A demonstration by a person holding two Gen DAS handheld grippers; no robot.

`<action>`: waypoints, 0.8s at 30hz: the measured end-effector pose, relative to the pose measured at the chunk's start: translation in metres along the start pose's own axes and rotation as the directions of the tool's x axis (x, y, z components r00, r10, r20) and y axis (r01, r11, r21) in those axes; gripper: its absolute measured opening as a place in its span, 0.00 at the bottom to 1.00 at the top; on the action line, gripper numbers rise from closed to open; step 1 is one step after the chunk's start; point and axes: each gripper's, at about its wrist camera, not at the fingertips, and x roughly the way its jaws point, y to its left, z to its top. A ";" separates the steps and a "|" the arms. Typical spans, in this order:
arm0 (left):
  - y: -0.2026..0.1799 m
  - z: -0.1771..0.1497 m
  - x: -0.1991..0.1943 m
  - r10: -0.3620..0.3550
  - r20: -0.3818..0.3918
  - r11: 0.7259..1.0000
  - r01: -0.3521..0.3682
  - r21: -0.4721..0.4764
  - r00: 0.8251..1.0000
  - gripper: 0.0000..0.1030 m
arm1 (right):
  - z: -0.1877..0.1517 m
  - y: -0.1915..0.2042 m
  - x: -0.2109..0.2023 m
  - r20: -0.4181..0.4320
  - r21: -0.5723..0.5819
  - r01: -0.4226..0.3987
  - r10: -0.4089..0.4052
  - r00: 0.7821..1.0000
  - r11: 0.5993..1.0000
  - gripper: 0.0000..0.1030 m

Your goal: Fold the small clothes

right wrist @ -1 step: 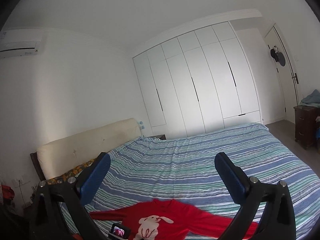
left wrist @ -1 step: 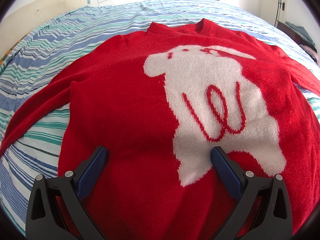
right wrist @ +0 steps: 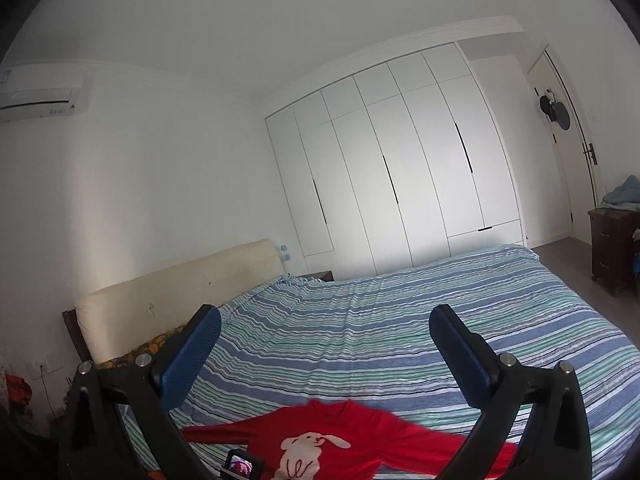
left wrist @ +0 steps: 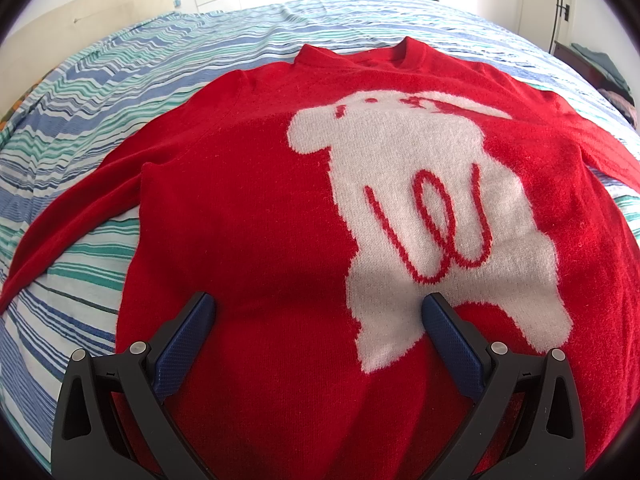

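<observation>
Lying flat, face up on the striped bed (left wrist: pixel 120 92), the red sweater (left wrist: pixel 248 208) looks soft and floppy, best pinched at its hem or sleeve edge by the spread-wide, empty left gripper (left wrist: pixel 318 314) hovering above its lower part, while the equally spread, empty right gripper (right wrist: pixel 325 330) hangs high above the bed.

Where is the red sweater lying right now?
The red sweater lies flat, face up, on the striped bedspread, directly under the open left gripper; its collar points toward the white wardrobe.
</observation>
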 end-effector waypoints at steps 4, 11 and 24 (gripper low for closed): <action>0.000 0.000 0.000 0.000 0.000 1.000 0.000 0.000 1.000 1.00 | 0.007 -0.016 -0.007 0.028 0.049 0.019 -0.020 0.999 0.999 1.00; 0.000 0.000 0.000 0.001 0.000 1.000 -0.001 0.000 1.000 1.00 | 0.005 -0.019 -0.008 0.010 0.042 0.067 -0.068 0.998 0.997 1.00; 0.000 0.000 0.000 0.001 0.000 1.000 -0.001 -0.001 1.000 1.00 | 0.009 -0.009 0.010 -0.024 0.027 0.066 -0.066 0.998 0.997 1.00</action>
